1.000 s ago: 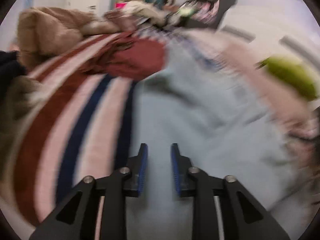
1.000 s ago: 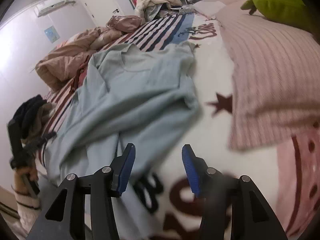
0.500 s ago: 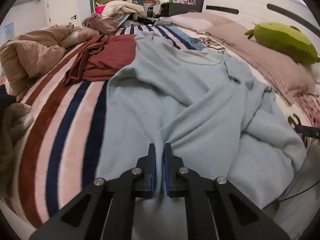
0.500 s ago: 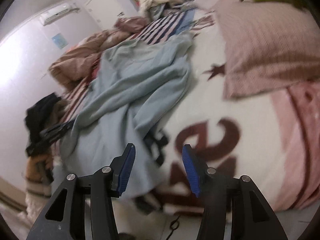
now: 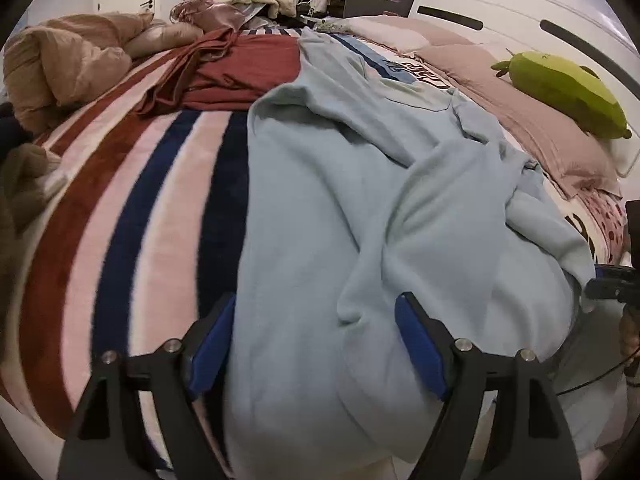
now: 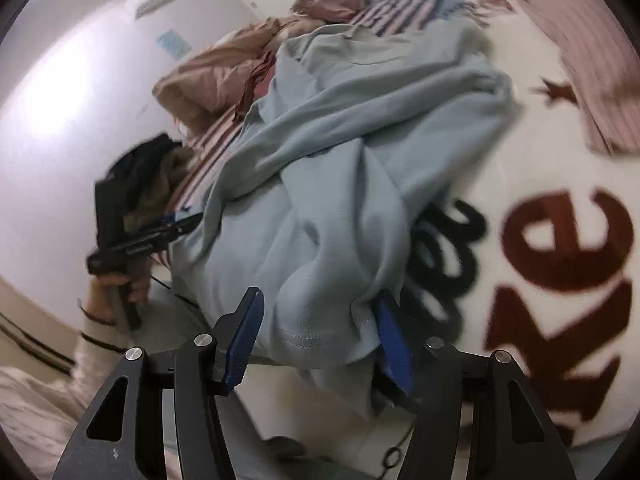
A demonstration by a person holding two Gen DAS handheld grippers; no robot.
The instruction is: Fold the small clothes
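A light blue shirt lies rumpled across the bed, its lower part hanging over the near edge. It also shows in the right wrist view. My left gripper is open wide over the shirt's lower part, one finger on each side of a raised fold. My right gripper is open, with the shirt's stitched hem corner lying between its fingers. The left gripper shows at the left of the right wrist view.
A striped blanket covers the bed. A dark red garment lies behind the shirt, brown bedding at the far left. A pink pillow carries a green plush toy. A lettered white blanket lies on the right.
My left gripper was shut on a shirt fold half a second ago and is now open wide. My right gripper moved down and left to the shirt's hem corner.
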